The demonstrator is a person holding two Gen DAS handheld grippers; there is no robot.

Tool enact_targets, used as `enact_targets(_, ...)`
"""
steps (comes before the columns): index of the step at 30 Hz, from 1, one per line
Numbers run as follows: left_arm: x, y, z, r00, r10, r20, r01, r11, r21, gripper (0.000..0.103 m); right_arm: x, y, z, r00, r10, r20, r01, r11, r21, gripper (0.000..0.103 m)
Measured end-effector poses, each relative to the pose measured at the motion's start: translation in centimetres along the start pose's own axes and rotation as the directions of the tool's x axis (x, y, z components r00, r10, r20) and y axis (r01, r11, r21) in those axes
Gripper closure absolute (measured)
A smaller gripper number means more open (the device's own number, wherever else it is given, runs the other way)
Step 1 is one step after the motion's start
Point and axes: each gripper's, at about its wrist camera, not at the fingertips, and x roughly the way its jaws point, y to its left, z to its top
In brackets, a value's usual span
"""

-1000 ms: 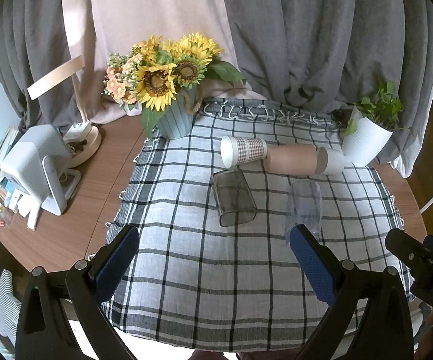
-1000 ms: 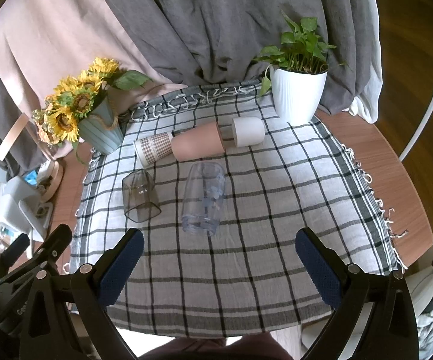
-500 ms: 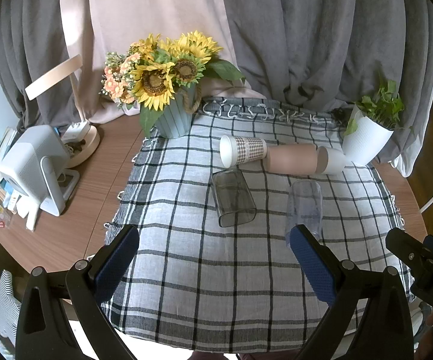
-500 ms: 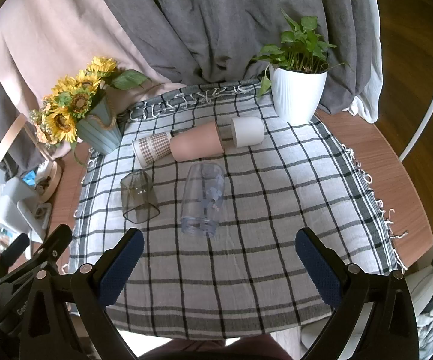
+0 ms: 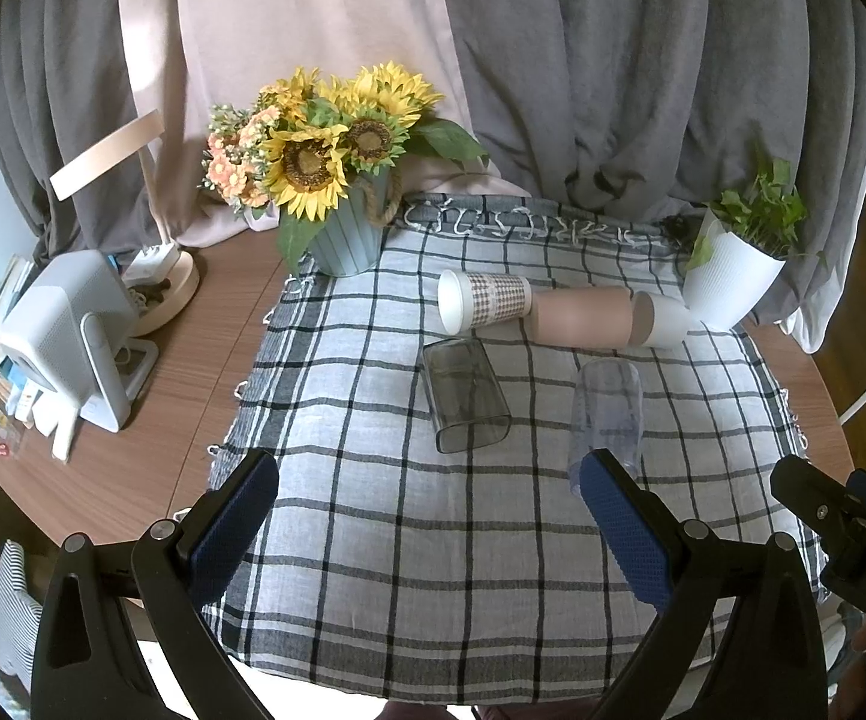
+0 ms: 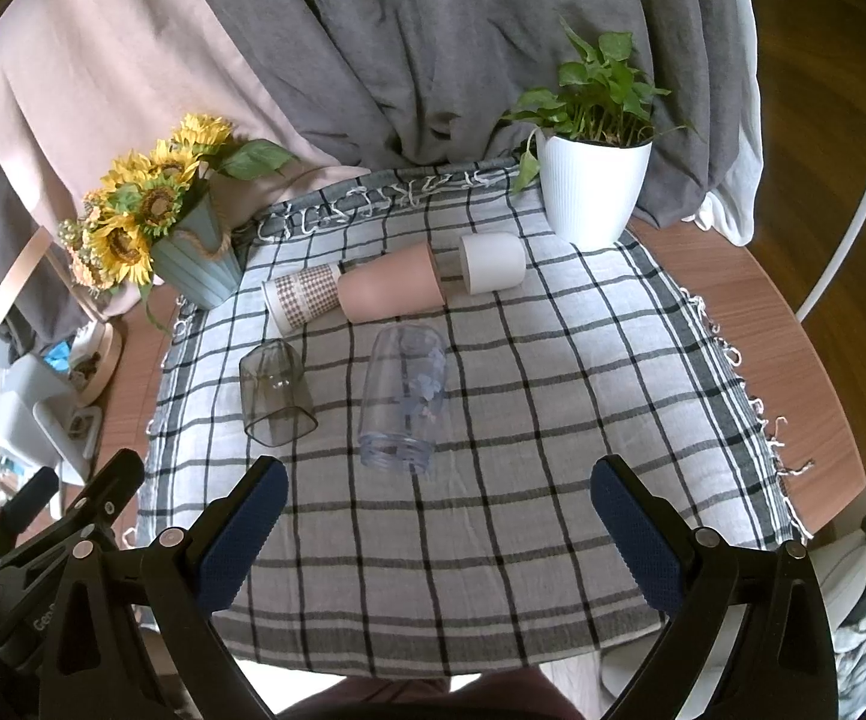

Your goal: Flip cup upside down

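The clear cup (image 6: 402, 396) lay on its side on the checked cloth (image 6: 493, 540), near the middle of the bench (image 6: 751, 312), its open mouth turned toward the near edge. It sat just ahead of my right gripper (image 6: 433, 534), nearer the left of that gripper's two fingers (image 6: 235, 540), touching neither. From my left gripper (image 5: 427, 534) the same cup (image 5: 607, 414) lay just beyond the tip of the right-hand finger (image 5: 625, 528). Both pairs of fingers stood spread wide and held nothing.

Beside the clear cup, toward the bench's left edge, a smoky grey cup (image 6: 276, 393) also lay on its side. Behind both, a patterned paper cup (image 6: 301, 300), a pink cup (image 6: 391, 291) and a white cup (image 6: 490, 264) lay in a row. A sunflower pot (image 6: 193, 258) stood at the far left corner of the cloth, a white plant pot (image 6: 592, 186) at the far right.
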Motion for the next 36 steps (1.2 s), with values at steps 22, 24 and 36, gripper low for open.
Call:
enact_targets(22, 0.2, -0.2, -0.2, 1.0, 0.001, 0.001, -0.001, 1.0, 0.008, 0.001, 0.5, 0.1, 0.1, 1.0, -0.001, -0.01, 0.001, 1.0, 0.003, 0.001)
enact_targets(24, 0.8, -0.7, -0.2, 1.0, 0.002, -0.008, -0.002, 1.0, 0.018, 0.001, 0.8, 0.0, 0.1, 1.0, 0.002, -0.016, -0.002, 1.0, 0.006, 0.001)
enact_targets(36, 4.4, -2.4, 5.0, 0.985, 0.126, 0.119, -0.156, 0.942, 0.296, 0.001, 5.3, -1.0, 1.9, 0.991, -0.011, -0.135, 0.027, 0.992, 0.121, 0.001)
